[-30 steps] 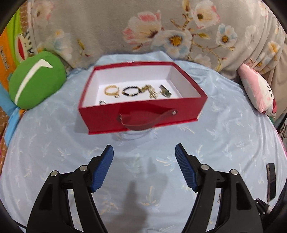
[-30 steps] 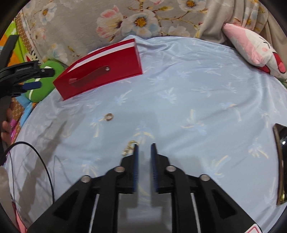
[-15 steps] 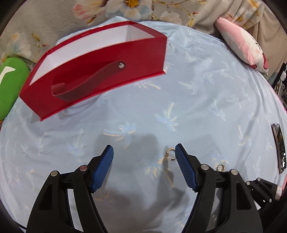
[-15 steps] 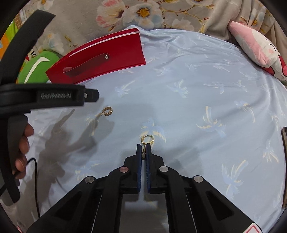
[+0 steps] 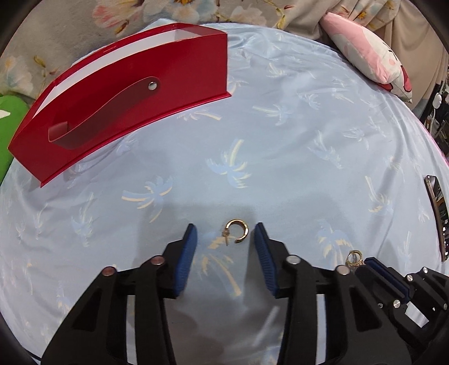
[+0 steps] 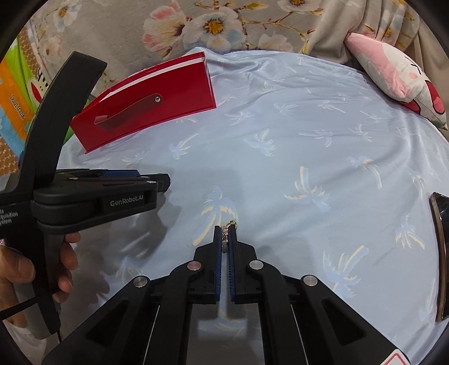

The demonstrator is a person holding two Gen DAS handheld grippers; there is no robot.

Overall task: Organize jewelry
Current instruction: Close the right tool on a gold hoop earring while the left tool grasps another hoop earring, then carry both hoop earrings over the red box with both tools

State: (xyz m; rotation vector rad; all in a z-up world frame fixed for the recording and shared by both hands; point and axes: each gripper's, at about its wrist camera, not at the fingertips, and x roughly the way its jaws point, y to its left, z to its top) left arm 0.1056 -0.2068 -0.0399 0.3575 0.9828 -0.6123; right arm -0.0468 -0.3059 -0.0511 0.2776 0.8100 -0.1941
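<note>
Earring [image 5: 237,233], gold hoop with a post, is lying flat on the blue sheet [image 5: 294,157], sitting between the left gripper [image 5: 226,233] pads with a gap on both sides, nothing touching it. Left jaws have just been closing in around it and are standing partly open, not gripping yet. Pointing steeply down at the sheet.

Right gripper [image 6: 225,228] is sitting squeezed shut on a second earring [image 6: 228,226]; a bit of gold is sticking out past the pad tips, the rest is pinched between the blue pads. From the left view the same piece is showing as a small gold loop [image 5: 354,258] at the right gripper's tip [image 5: 364,265], just right of the left gripper, low over the sheet.

A hand [image 6: 42,269] is wrapping the left gripper's handle at the left edge of the right view, cable trailing below it.

Further back, a red box [image 5: 134,104] with a strap handle on its front is resting on the sheet, up and left of both grippers, well apart from the earrings. Its contents are hidden from these angles; only a strip of white inner wall is showing.

A dark shiny object [image 6: 440,252] is lying at the sheet's right edge; can't tell what it is.

Behind the sheet: floral fabric [image 6: 219,25], pink plush [image 6: 398,81] at far right, green cushion [image 5: 8,132] at far left.
</note>
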